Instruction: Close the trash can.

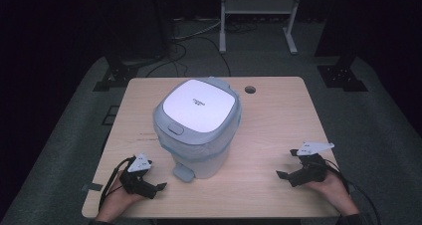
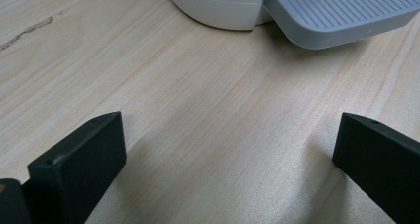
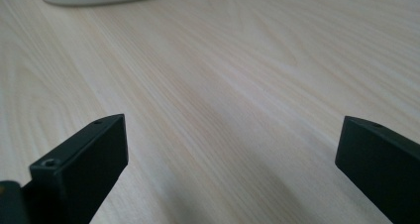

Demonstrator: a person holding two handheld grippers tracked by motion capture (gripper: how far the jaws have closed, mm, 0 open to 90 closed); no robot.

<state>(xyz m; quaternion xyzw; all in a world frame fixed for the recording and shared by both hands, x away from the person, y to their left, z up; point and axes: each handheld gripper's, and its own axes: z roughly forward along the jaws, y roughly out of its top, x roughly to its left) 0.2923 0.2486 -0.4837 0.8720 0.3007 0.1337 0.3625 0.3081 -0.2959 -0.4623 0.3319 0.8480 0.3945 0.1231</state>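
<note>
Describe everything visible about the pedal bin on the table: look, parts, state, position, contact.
The grey-and-white plastic pedal bin stands upright near the middle of the light wooden table. Its white-topped lid is shut, with a small grey latch at the front edge. A translucent liner shows folded over the rim. A ribbed grey foot pedal juts out at the base. Both open grippers stay apart from it.
</note>
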